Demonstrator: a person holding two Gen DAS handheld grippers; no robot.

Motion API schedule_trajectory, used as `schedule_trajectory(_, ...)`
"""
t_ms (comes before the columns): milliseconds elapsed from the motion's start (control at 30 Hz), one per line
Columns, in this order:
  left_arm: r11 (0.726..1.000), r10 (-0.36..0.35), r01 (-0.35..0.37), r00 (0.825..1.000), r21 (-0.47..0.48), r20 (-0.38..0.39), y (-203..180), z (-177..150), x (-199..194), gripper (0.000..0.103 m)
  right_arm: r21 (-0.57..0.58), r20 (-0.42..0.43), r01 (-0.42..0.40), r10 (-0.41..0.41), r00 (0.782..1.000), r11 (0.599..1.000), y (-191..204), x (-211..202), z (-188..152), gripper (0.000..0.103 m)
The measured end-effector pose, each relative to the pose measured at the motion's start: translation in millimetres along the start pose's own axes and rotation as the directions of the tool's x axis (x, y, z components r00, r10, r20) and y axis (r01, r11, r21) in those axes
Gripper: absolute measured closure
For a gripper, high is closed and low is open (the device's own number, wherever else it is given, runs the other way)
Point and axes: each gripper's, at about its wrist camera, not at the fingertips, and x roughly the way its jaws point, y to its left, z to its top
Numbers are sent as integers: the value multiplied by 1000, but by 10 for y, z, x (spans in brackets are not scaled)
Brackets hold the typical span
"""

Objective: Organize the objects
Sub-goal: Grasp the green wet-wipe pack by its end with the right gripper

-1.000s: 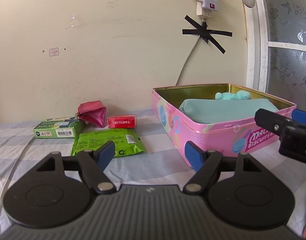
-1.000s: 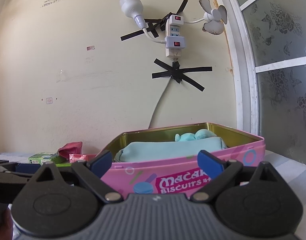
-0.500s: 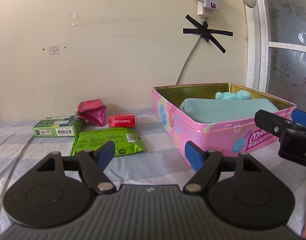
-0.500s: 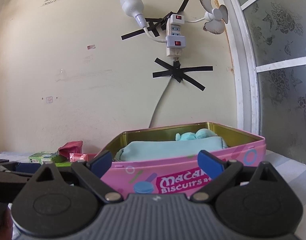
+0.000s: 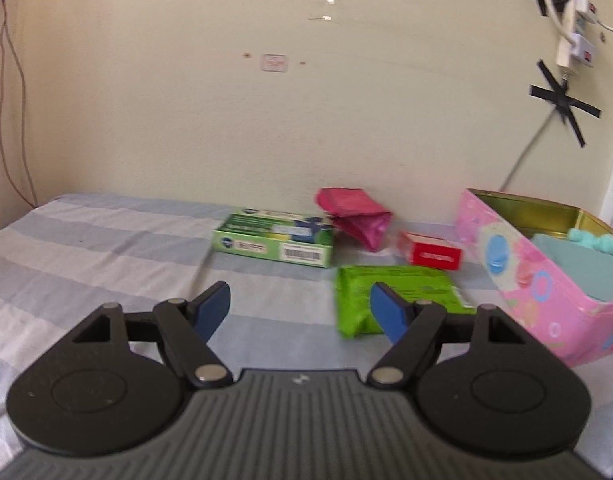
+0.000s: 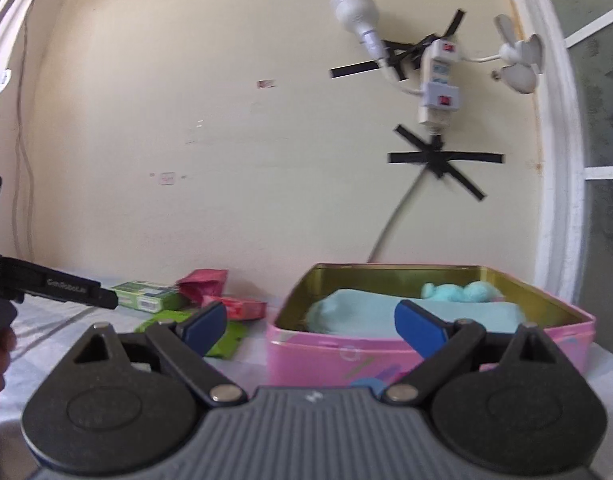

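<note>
Pink and printed with pastel circles, an open biscuit tin (image 6: pixel 426 354) is sitting on a striped blue-and-white cloth (image 5: pixel 106 248) against a cream wall, already holding a pale teal pouch (image 6: pixel 406 314) and a small teal plush toy (image 6: pixel 458 293). Four more items are lying on the cloth just left of the tin: a green box (image 5: pixel 272 237) with a barcode, a crumpled magenta pouch (image 5: pixel 356 214) touching the box's far right end, a red pack (image 5: pixel 432 251) beside the pouch, and a bright green packet (image 5: pixel 390 298) nearest the cameras. The left gripper (image 5: pixel 300 310) is hovering above the cloth with its blue-padded jaws standing apart and nothing between them, its right pad overlapping the green packet in the left wrist view. The right gripper (image 6: pixel 310 322) is pointing at the tin, its jaws likewise spread and gripping nothing. At the left edge of the right wrist view, a black finger of the left gripper is reaching toward the green box. A power strip (image 6: pixel 436 84) is taped to the wall above the tin.
</note>
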Motion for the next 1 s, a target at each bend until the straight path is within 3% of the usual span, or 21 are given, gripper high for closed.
schedule_trajectory(100, 993, 56, -55, 998, -108, 0, 367, -8, 49, 24, -28, -130, -156, 151, 980, 987, 319, 372, 122, 8)
schedule_trajectory(200, 975, 73, -83, 996, -207, -59, 597, -69, 151, 26, -53, -236, -228, 210, 949, 972, 634, 775, 146, 8)
schedule_trajectory(300, 964, 41, -54, 998, -262, -55, 692, -42, 146, 26, -51, -313, -226, 199, 929, 973, 857, 1142, 129, 8)
schedule_trajectory(533, 968, -9, -4, 999, -251, -49, 634, -37, 140, 25, -52, -399, -158, 125, 908, 986, 973, 1785, 43, 3)
schedule_trajectory(733, 962, -52, 34, 997, -272, -59, 639, -44, 129, 25, 66, -513, -158, 169, 842, 985, 814, 2116, -50, 0)
schedule_trajectory(867, 958, -62, 40, 996, -285, -70, 649, -44, 147, 25, 79, -506, -184, 198, 840, 980, 774, 2101, -49, 2)
schedule_trajectory(1000, 960, -56, 32, 995, -280, -78, 641, -52, 167, 25, 41, -496, -197, 191, 847, 980, 825, 2067, -53, 13)
